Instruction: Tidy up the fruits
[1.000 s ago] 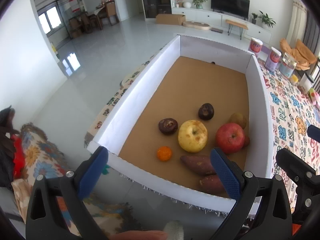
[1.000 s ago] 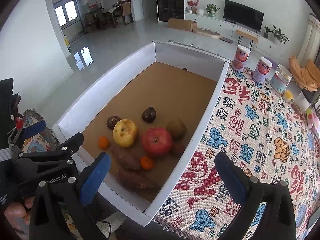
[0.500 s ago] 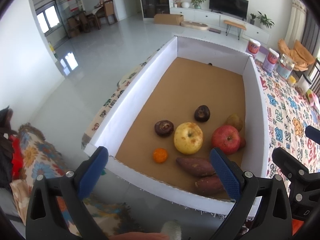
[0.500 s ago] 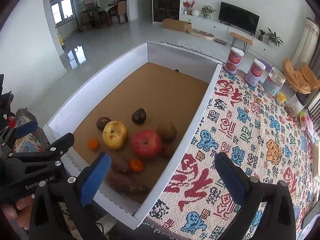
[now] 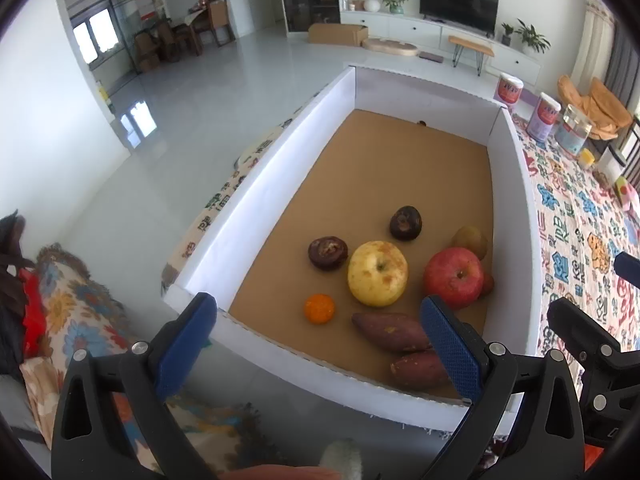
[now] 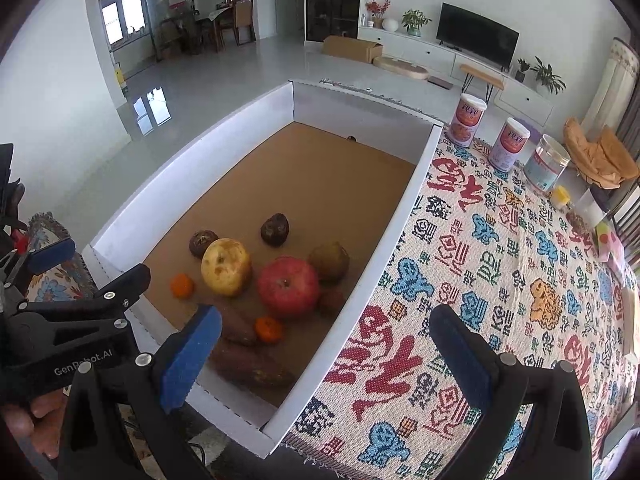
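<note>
Blue-padded tongs fill the bottom of both views, each pair spread wide with nothing between the pads. The left tongs (image 5: 318, 344) hover at the near rim of the white-walled box (image 5: 260, 200), one pad low left of centre, the other low right over the sweet potatoes. In the right wrist view the left tongs (image 6: 96, 276) enter from the left edge, with fingers (image 6: 20, 424) of the person's hand showing beneath them at lower left. The right tongs (image 6: 326, 356) are held above the box's near right corner, one pad over the box, the other over the patterned cloth (image 6: 500, 280) that covers the worktop.

Nearest in the box, low in the left wrist view, lie two sweet potatoes (image 5: 390, 332), side by side and touching. Just left of them sits a small orange (image 5: 319, 308). A second small orange (image 6: 269, 329) shows only in the right wrist view, beside the sweet potatoes. Behind come a yellow apple (image 5: 377, 273) and a red apple (image 5: 453, 278), near each other. Beyond those rest two dark shrivelled fruits (image 5: 405, 223) and a brownish pear-like fruit (image 5: 471, 241) close to the right wall. The far half of the brown floor is bare.

At upper right on the cloth stand two pink-labelled cans (image 6: 467, 120) and a clear jar (image 6: 546, 163).
</note>
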Available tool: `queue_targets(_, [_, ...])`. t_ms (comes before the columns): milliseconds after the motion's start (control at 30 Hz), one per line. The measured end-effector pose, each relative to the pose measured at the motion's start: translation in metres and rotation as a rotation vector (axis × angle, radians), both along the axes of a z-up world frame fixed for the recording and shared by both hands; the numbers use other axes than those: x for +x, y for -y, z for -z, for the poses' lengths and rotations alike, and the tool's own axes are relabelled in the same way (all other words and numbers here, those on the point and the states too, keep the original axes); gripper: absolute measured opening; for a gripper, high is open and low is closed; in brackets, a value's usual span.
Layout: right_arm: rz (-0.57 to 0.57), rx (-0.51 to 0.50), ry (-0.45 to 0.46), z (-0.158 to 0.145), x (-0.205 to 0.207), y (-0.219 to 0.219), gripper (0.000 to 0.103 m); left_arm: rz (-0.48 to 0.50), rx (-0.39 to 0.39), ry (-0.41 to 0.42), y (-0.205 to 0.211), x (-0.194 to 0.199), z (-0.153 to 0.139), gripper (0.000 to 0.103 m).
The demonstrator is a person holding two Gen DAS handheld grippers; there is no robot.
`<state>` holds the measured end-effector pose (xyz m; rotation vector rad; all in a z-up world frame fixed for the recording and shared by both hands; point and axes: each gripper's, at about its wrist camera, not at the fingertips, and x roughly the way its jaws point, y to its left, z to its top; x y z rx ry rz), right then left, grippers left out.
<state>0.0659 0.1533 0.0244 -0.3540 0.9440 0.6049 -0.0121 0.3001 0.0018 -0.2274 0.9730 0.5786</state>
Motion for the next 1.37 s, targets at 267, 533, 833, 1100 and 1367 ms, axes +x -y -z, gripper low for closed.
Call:
queue_targets(267, [0.005, 0.000, -0.011, 0.0012, 0.0013, -0.0003, 0.103, 0.003, -0.009, 0.000, -0.0001, 0.0004, 0.0019, 0.102])
queue_targets(533, [0.008, 0.000, -0.031, 0.0039, 0.0019, -0.0004, 0.103, -0.001, -0.010, 0.001, -0.0009, 0.0011, 0.0028, 0.102])
queue_targets(833, [0.013, -0.007, -0.036, 0.0052, 0.0022, 0.0002, 0.103, 0.000, -0.012, 0.001, -0.0011, 0.0006, 0.0029, 0.102])
queue_targets(1100, [0.018, -0.011, -0.035, 0.0060, 0.0035, 0.0017, 0.103, -0.005, -0.007, -0.008, -0.0024, 0.0005, 0.0039, 0.102])
queue_targets(1367, [0.019, -0.012, -0.036, 0.0064, 0.0030, 0.0019, 0.103, 0.036, -0.046, 0.001, 0.0008, 0.0013, 0.0052, 0.102])
